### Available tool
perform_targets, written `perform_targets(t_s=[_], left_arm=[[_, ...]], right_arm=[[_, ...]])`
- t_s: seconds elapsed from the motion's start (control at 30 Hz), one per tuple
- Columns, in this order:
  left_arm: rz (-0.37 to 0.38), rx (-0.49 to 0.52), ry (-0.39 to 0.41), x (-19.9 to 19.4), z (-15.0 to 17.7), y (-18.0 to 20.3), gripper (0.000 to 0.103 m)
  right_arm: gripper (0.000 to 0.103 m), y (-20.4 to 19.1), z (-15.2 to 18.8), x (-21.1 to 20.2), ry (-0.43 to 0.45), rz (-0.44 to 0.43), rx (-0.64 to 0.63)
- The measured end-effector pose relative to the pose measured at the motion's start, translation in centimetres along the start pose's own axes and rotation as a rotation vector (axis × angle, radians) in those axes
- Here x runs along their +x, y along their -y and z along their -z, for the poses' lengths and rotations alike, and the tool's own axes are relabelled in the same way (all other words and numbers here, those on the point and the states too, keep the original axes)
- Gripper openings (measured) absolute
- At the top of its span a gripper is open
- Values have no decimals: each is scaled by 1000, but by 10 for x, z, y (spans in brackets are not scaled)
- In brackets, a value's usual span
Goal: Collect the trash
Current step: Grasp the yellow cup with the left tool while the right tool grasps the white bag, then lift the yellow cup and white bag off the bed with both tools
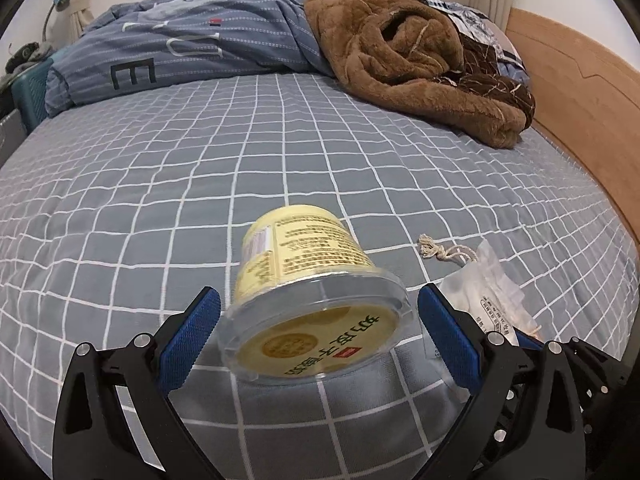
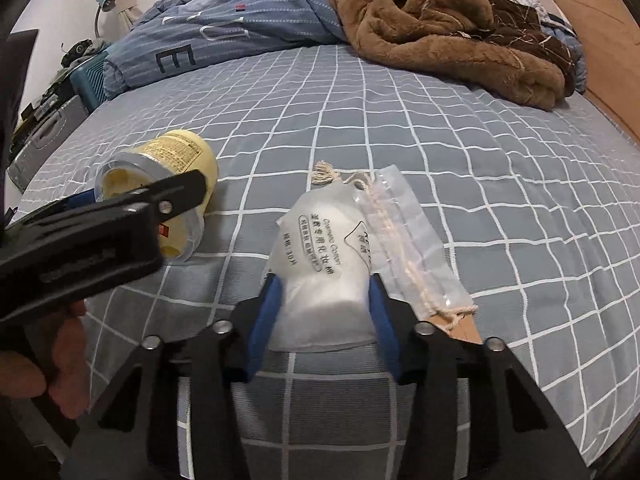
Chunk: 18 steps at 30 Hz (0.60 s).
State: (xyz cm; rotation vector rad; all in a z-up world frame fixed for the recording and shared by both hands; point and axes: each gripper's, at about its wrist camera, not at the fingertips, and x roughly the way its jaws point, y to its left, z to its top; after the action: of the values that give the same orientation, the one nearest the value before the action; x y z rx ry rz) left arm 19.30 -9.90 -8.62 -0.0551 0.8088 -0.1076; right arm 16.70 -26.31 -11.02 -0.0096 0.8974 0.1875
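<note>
While the yellow cup (image 1: 308,292) is lying on its side on the checkered bed (image 1: 280,152), the left gripper (image 1: 320,332) is sitting spread wide around its clear lid, not pinching it. Just beside it, the right gripper (image 2: 324,316) is squeezing the white plastic bag (image 2: 324,264).

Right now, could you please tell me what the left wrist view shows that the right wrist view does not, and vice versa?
Only the left wrist view shows the left hand-held gripper open around the lidded end of the yellow tub, and its label text on the lid.

Only the right wrist view shows the right hand-held gripper shut on the white drawstring pouch, plus the person's hand.

Both show the checked bedsheet, brown blanket and blue duvet.
</note>
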Motion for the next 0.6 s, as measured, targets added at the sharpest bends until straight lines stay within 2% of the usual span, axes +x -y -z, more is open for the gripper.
perform_targets(t_s=[0.1, 0.17, 0.6], left_arm=[[-14, -5, -20, 7, 1, 1, 95], [-16, -12, -34, 11, 0, 0, 86], [-26, -55, -39, 10, 2, -7, 85]], right_arm=[[35, 0, 1, 1, -2, -5, 0], [34, 1, 1, 0, -3, -8, 2], [30, 0, 0, -3, 3, -14, 10]])
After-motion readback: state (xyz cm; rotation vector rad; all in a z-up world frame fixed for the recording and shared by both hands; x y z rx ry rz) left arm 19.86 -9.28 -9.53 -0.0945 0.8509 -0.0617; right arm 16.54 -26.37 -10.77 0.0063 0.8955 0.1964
